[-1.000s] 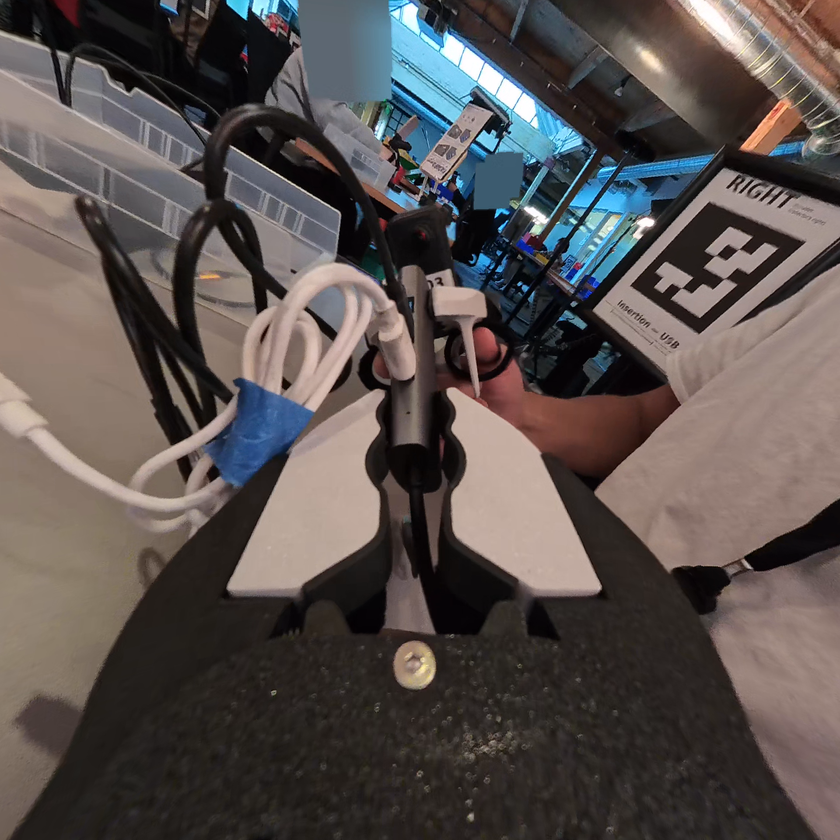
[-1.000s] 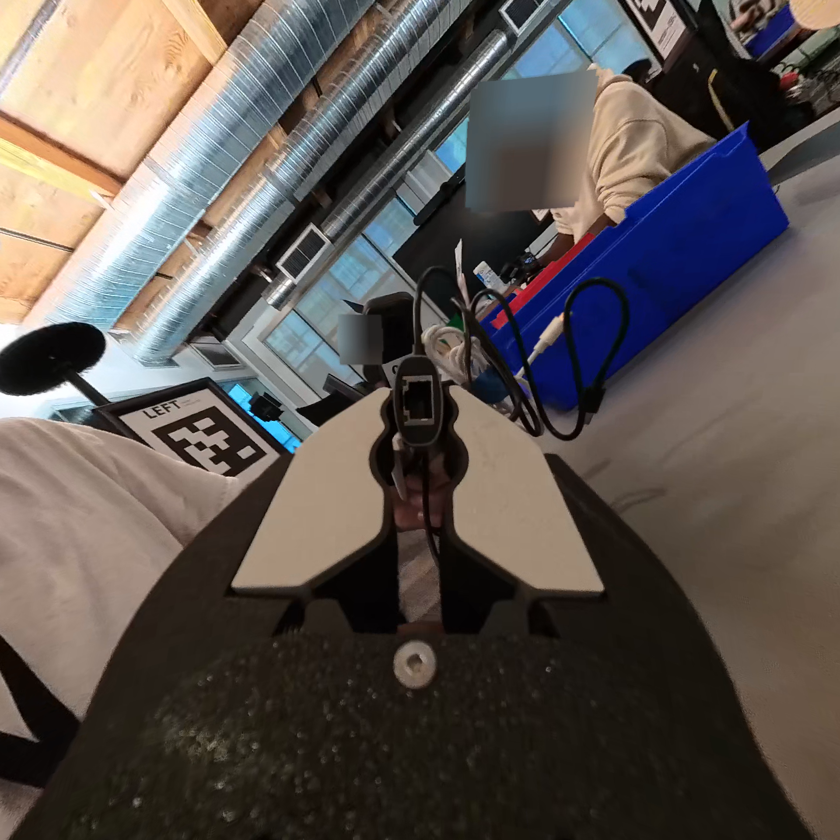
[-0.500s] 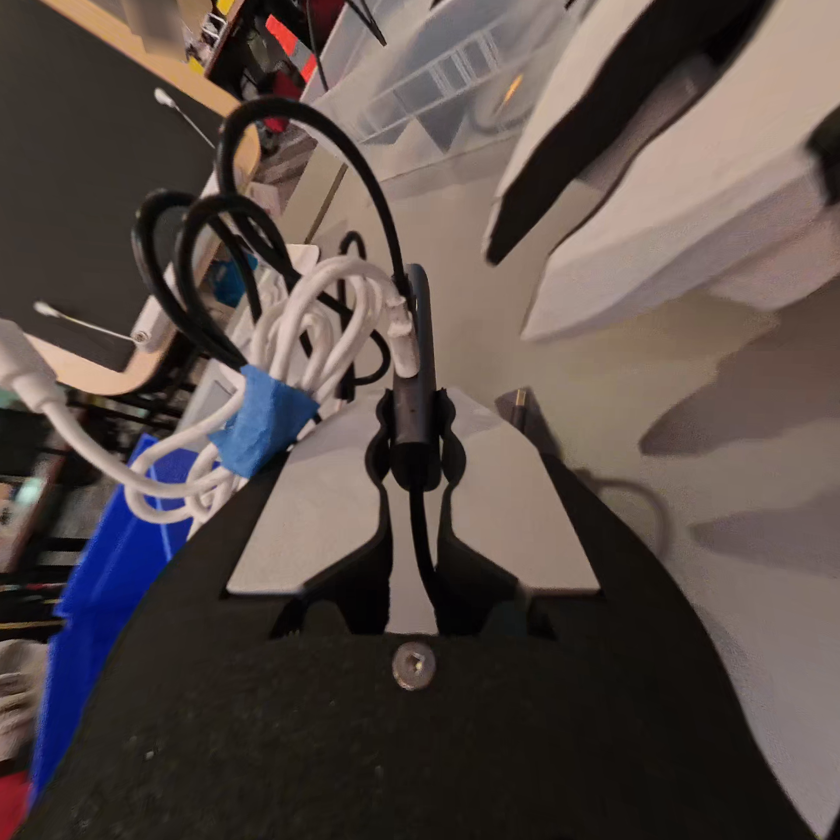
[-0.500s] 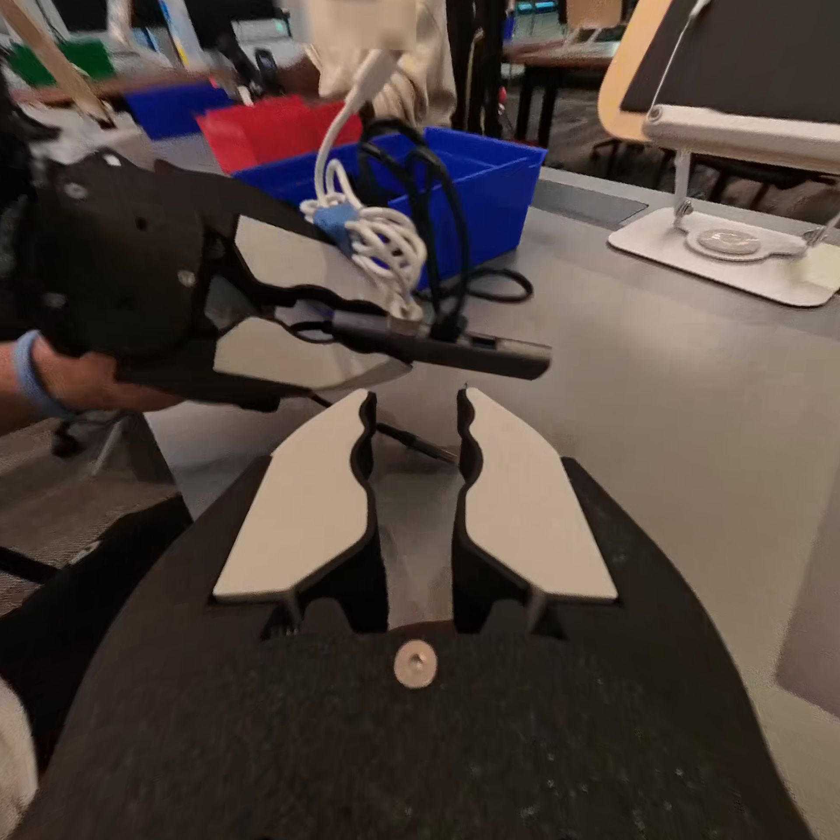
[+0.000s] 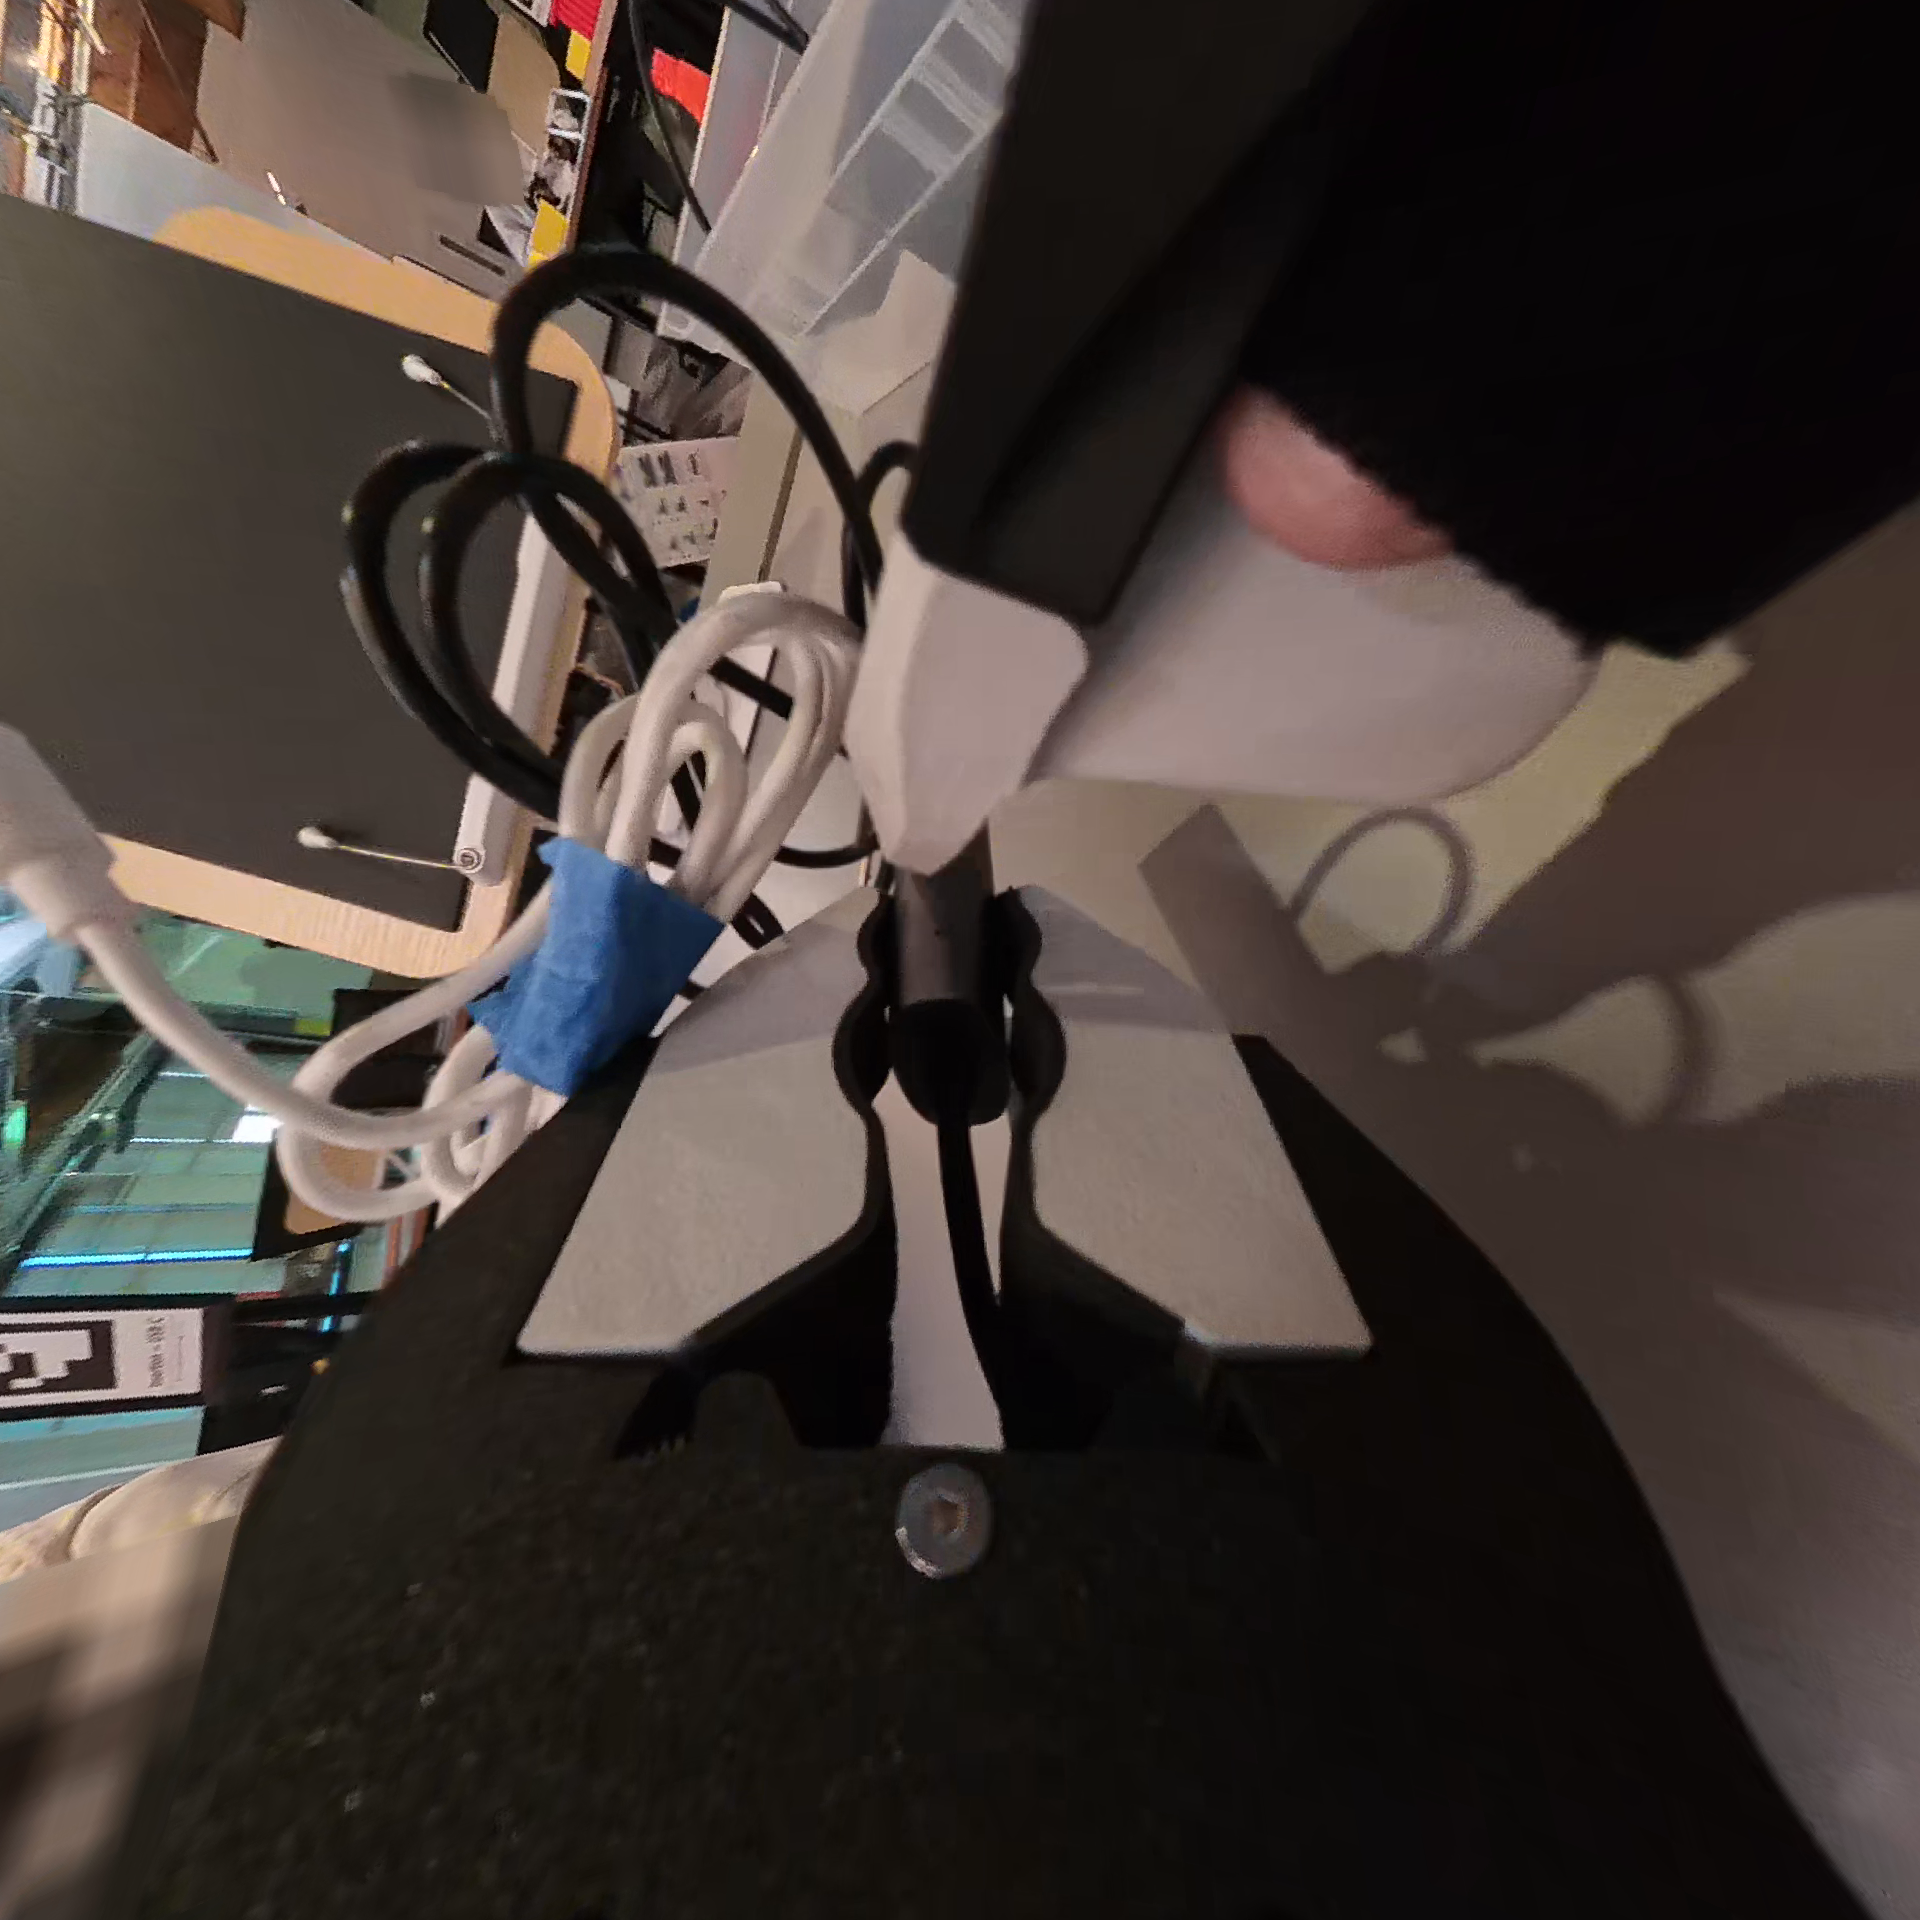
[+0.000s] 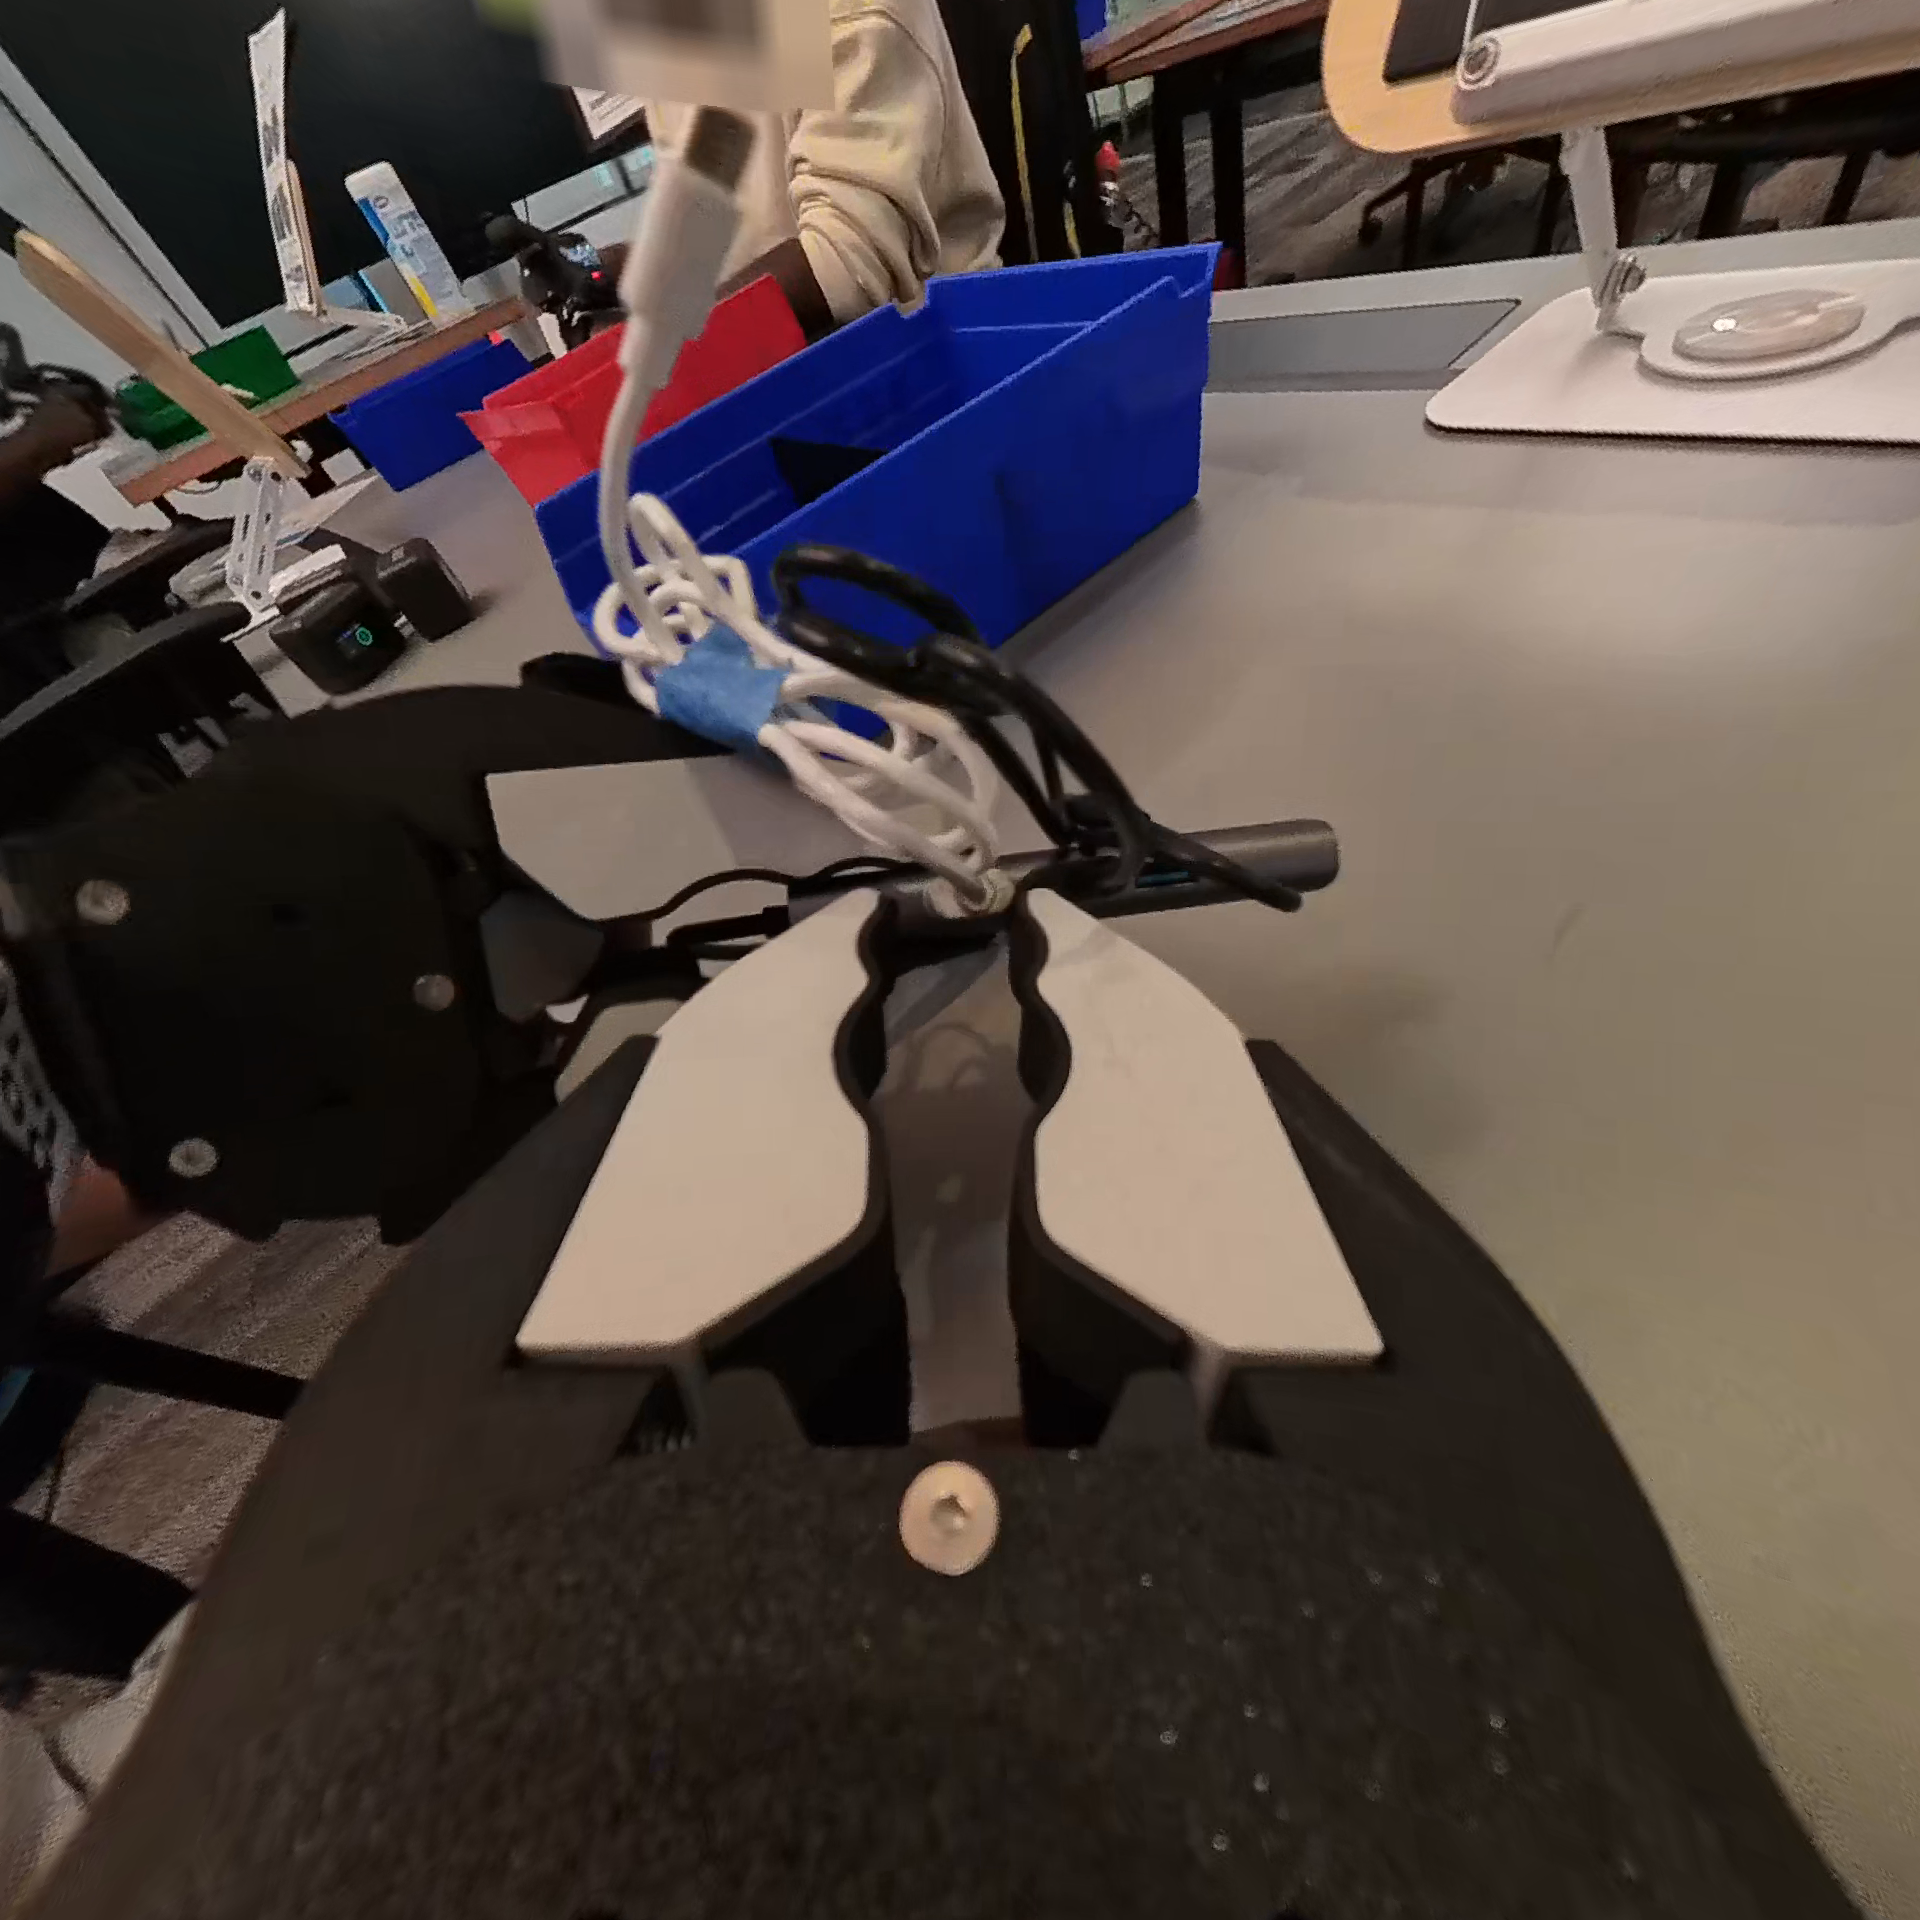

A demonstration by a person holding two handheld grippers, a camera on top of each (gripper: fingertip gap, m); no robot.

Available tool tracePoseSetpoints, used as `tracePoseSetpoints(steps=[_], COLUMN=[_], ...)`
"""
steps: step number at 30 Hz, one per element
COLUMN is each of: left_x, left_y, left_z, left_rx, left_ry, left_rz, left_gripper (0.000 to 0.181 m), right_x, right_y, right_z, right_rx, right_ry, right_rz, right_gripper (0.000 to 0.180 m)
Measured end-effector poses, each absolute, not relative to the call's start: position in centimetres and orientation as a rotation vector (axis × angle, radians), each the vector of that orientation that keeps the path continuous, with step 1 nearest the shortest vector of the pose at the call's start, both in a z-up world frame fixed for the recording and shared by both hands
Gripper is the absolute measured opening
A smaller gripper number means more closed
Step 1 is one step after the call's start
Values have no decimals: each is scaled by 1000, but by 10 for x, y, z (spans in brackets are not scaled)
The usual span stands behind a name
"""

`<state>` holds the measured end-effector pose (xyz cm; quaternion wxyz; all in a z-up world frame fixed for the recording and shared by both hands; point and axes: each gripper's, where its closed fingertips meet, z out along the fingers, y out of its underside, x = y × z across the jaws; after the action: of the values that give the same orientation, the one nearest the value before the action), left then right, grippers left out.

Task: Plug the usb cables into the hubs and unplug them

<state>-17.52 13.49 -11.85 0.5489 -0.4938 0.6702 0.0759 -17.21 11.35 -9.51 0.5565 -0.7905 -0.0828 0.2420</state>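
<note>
The left claw (image 5: 940, 997) is clamped on the near end of the dark grey hub (image 6: 1226, 847), holding it level just above the grey table (image 6: 1558, 831). A white cable (image 6: 883, 769), bundled with blue tape (image 6: 717, 691), and a looped black cable (image 6: 935, 655) are plugged into the hub. The right claw (image 6: 948, 914) is narrowly parted around the white plug at the hub, not visibly gripping. Beyond the hub stands a blue bin (image 6: 1039, 468)

Your tongs: L (image 5: 940, 925) & R (image 6: 945, 914) both black bodies w/ pale grey finger plates. Hub (image 6: 1226, 847) dark grey. Cables: white bundle (image 6: 883, 758) w/ blue tape (image 6: 717, 691), black loops (image 6: 914, 634). Bins: blue (image 6: 1039, 457), red (image 6: 582, 405). Worktop (image 6: 1558, 779) grey.
</note>
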Motion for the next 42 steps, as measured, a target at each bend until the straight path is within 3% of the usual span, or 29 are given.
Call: tracePoseSetpoints(steps=[22, 42], left_x=[-172, -171], left_y=[143, 139], left_z=[-124, -132], left_rx=[-1212, -1240], left_ry=[1591, 1653], left_rz=[213, 183], left_gripper=[18, 17], right_x=[-160, -161], right_y=[111, 107], right_z=[-98, -101], right_rx=[-1896, -1884], right_ry=[-261, -200], right_rz=[578, 723], right_gripper=[6, 6])
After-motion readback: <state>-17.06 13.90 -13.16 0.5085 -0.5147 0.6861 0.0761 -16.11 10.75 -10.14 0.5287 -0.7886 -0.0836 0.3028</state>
